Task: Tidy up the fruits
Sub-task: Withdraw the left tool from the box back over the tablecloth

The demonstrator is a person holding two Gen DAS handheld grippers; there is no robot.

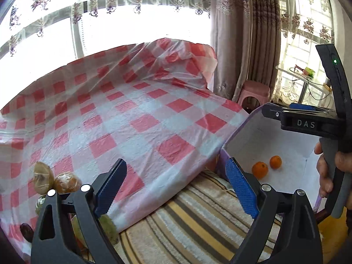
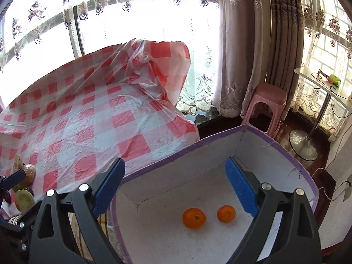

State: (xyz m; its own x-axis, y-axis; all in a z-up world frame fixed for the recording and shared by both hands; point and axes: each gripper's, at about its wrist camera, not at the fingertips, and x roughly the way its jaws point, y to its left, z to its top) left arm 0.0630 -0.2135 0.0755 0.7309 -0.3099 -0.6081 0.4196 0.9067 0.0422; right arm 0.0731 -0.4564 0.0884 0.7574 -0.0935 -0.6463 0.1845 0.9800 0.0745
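Hovering wide open over the purple-rimmed box (image 2: 220,136), right gripper (image 2: 175,162), with nothing between its blue pads (image 2: 241,187). Saw the larger orange (image 2: 194,218) and the smaller orange (image 2: 226,213) already lying on the white floor of that box, side by side, slightly apart, below and between the open fingers but not touched.

Found the left gripper (image 1: 176,165) just as wide open and just as empty, pointed down across the edge of the checked cloth (image 1: 143,121) and the striped towel (image 1: 198,220).

Placed the unsorted fruit off to the left of both tools: a wrapped fruit (image 1: 66,182) beside the left gripper's left finger, and a fuzzy green fruit (image 1: 109,226) low beneath that same finger, half hidden. Could not make out a long axis on either; both looked roundish.

Judged the left gripper far nearer to that pile, the right gripper well apart from it. Reckoned the coming reach as a swing left and down, then a carry back rightward to the box.
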